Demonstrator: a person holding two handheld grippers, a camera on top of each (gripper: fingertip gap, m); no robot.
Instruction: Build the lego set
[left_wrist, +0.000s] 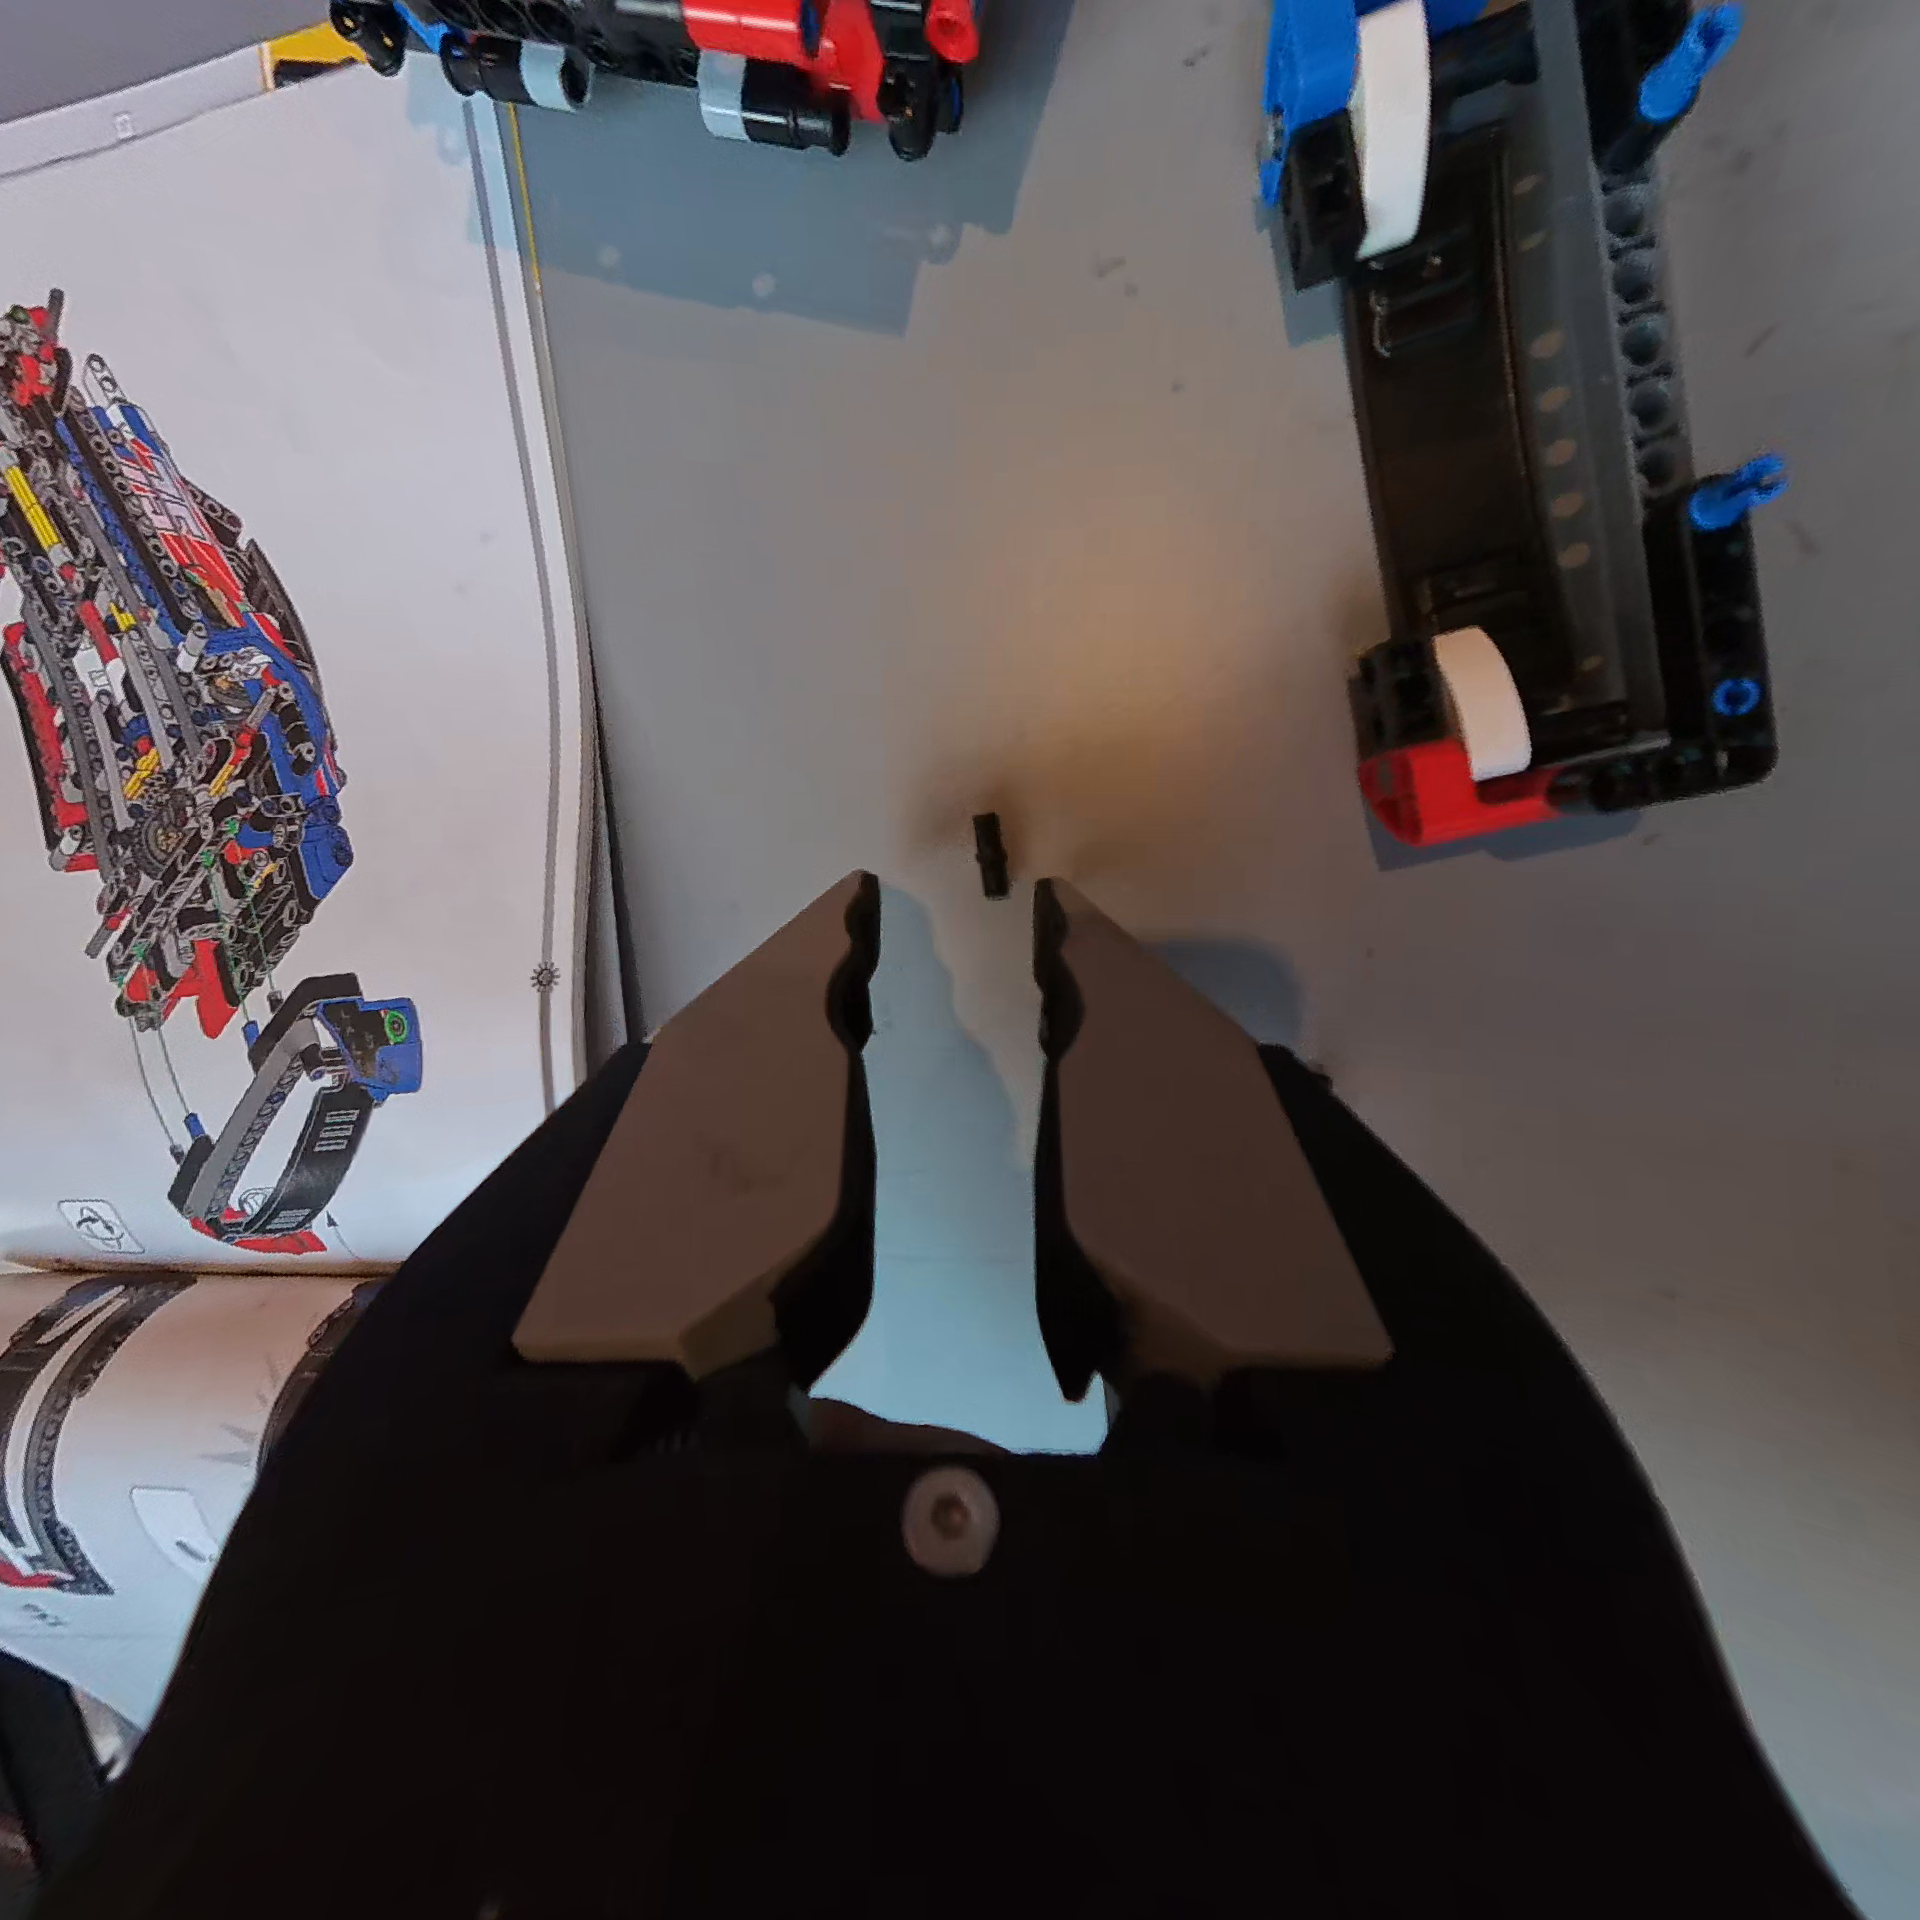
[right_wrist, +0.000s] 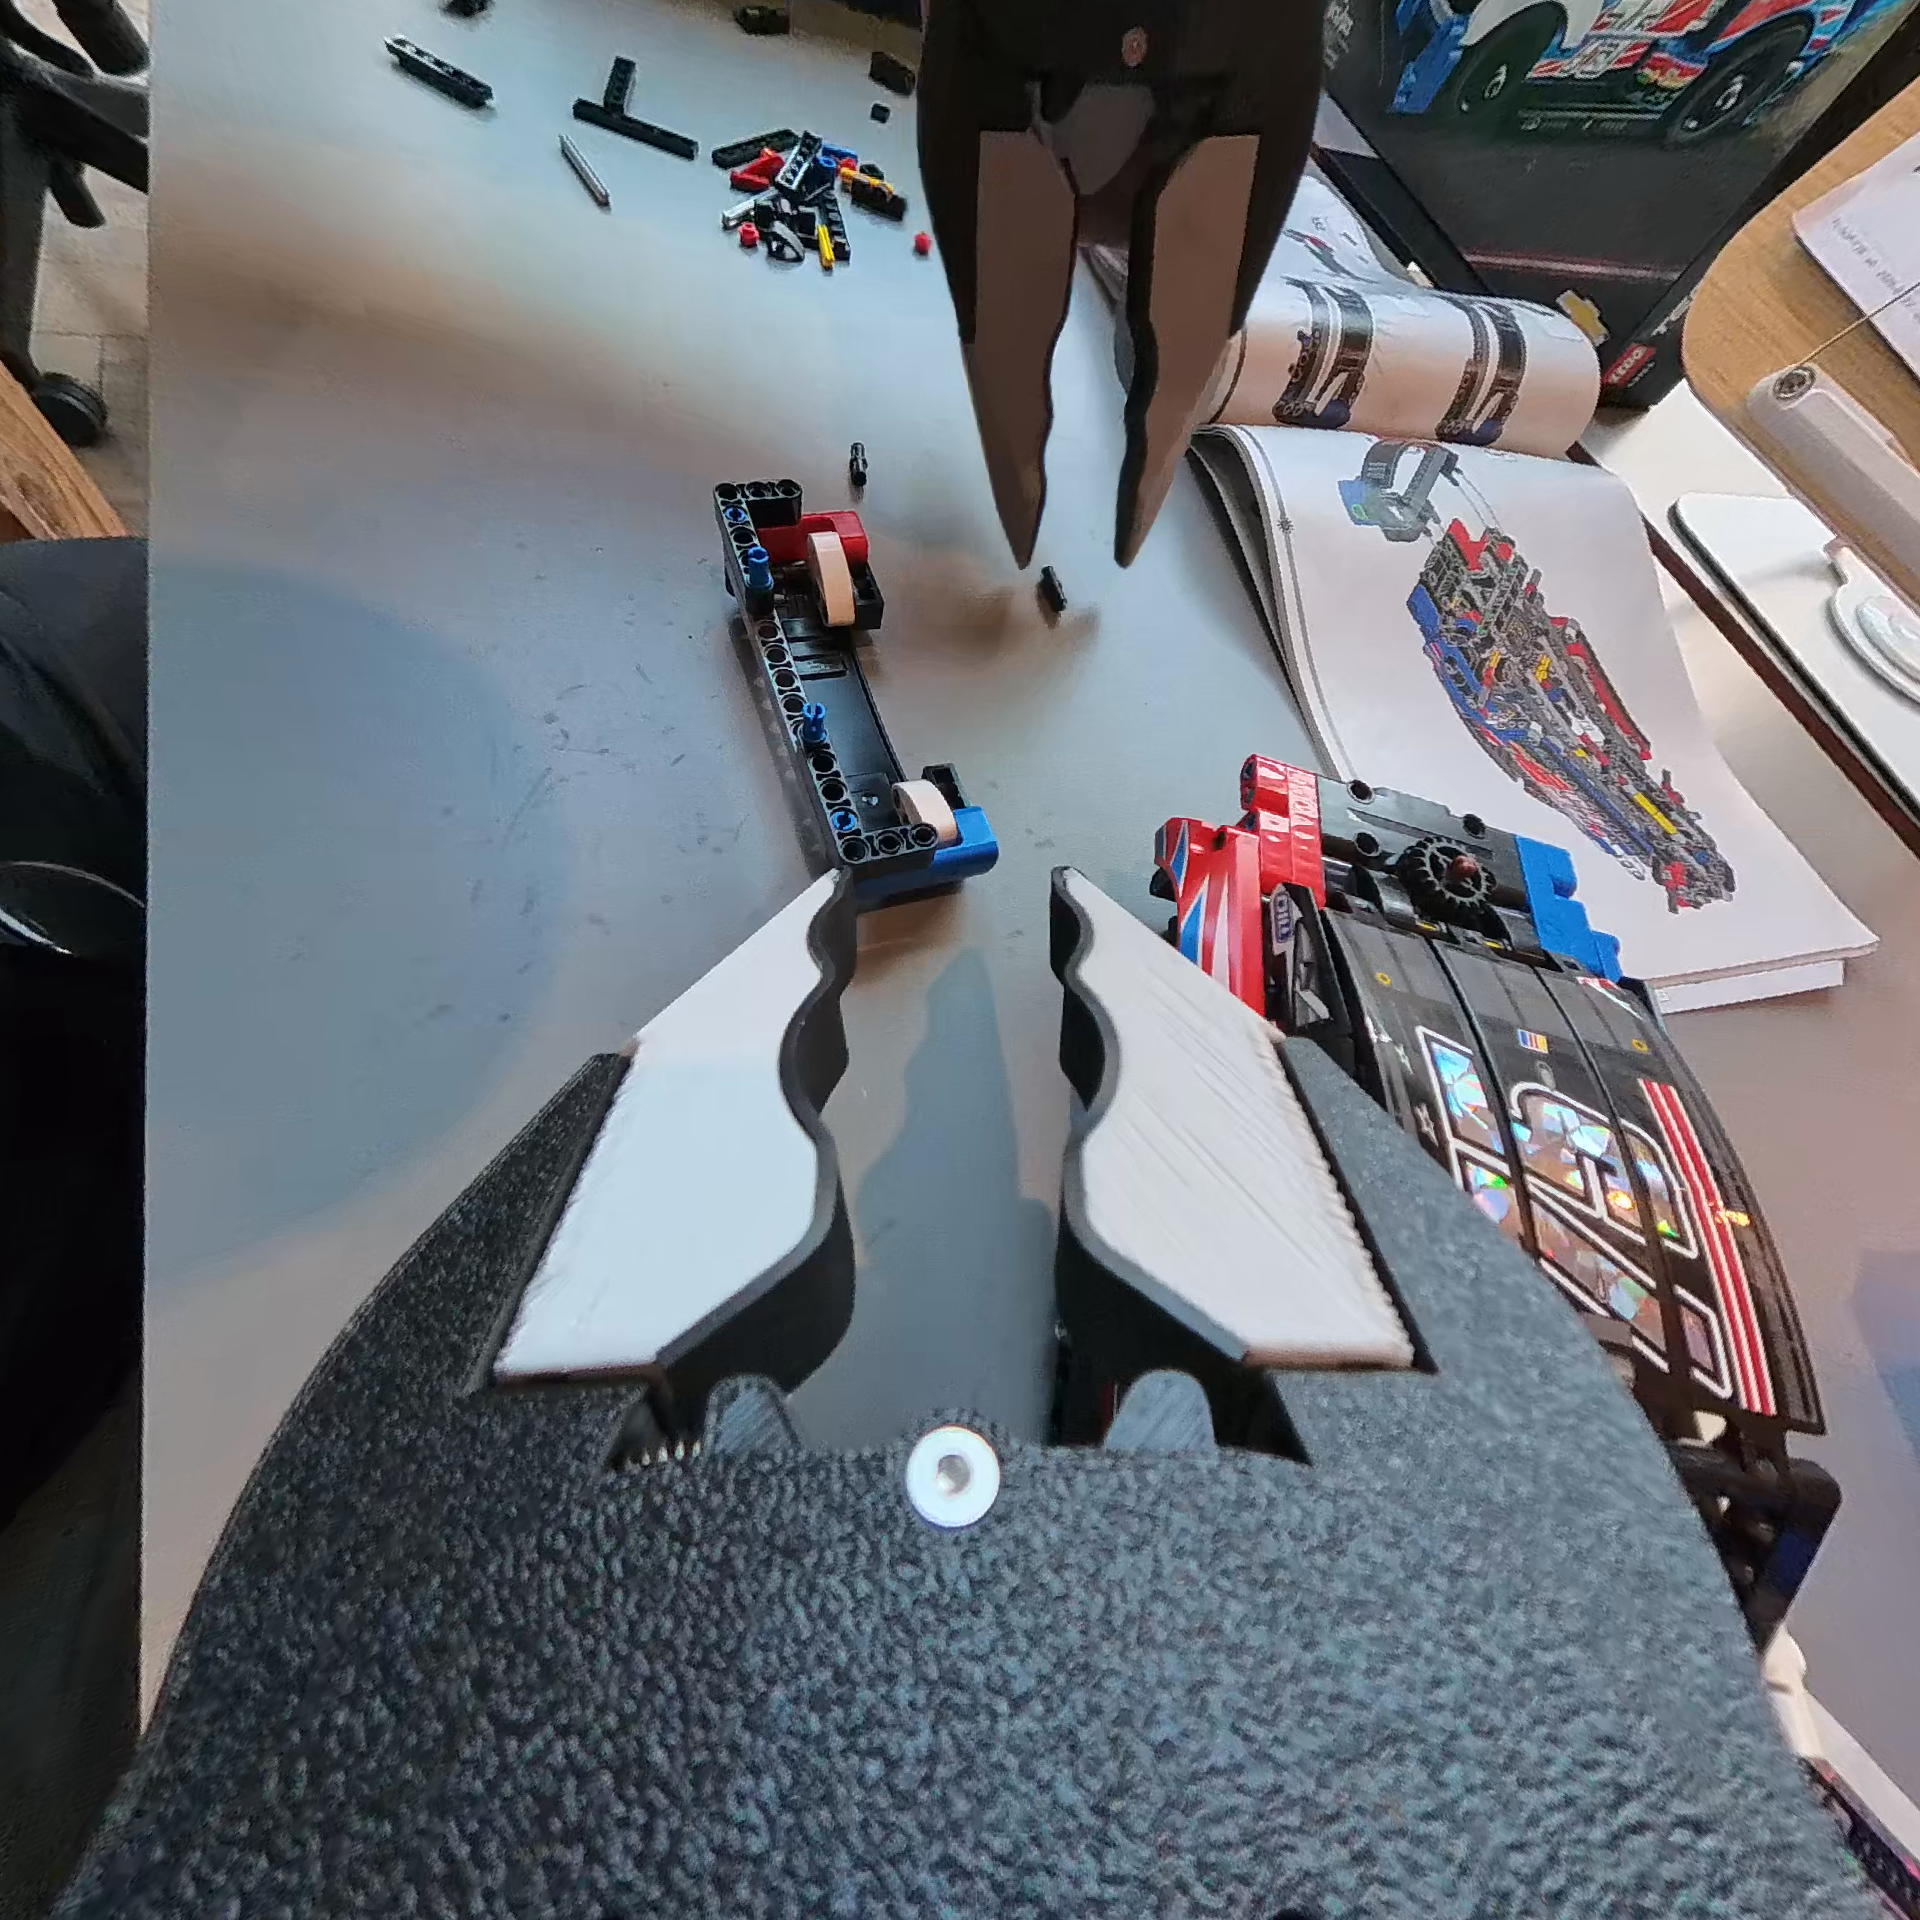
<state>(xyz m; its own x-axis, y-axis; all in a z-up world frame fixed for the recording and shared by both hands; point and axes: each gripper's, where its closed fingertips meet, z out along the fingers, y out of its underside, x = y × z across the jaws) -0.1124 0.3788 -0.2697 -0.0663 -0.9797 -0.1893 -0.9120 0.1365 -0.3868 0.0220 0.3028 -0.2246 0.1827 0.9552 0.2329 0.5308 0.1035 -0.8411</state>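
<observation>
Counter (right_wrist: 416, 727): a grey work surface is carrying a half-built lego set, with the box (right_wrist: 1621, 125) standing at the far edge.
Manual (left_wrist: 312, 623): lying open at a drawing of the car, likely so the builder can check the step while working.
Left gripper (left_wrist: 956, 888): hanging tips-down just above a small black pin (left_wrist: 991, 854); its fingers (left_wrist: 769, 1091) are standing partly open and holding nothing, apparently lining up to pinch it.
Pin: lying alone on bare counter, just ahead of the tips, between manual and frame.
Frame (left_wrist: 1538, 436): a long black beam assembly with blue and red ends is resting flat, near the pin, probably waiting to receive it.
Right gripper (right_wrist: 951, 894): hovering low and empty, fingers (right_wrist: 1195, 1143) spread apart, between frame and car body (right_wrist: 1507, 1039).
Loose parts (right_wrist: 810, 187): heaped at the far side, well apart from the work.
</observation>
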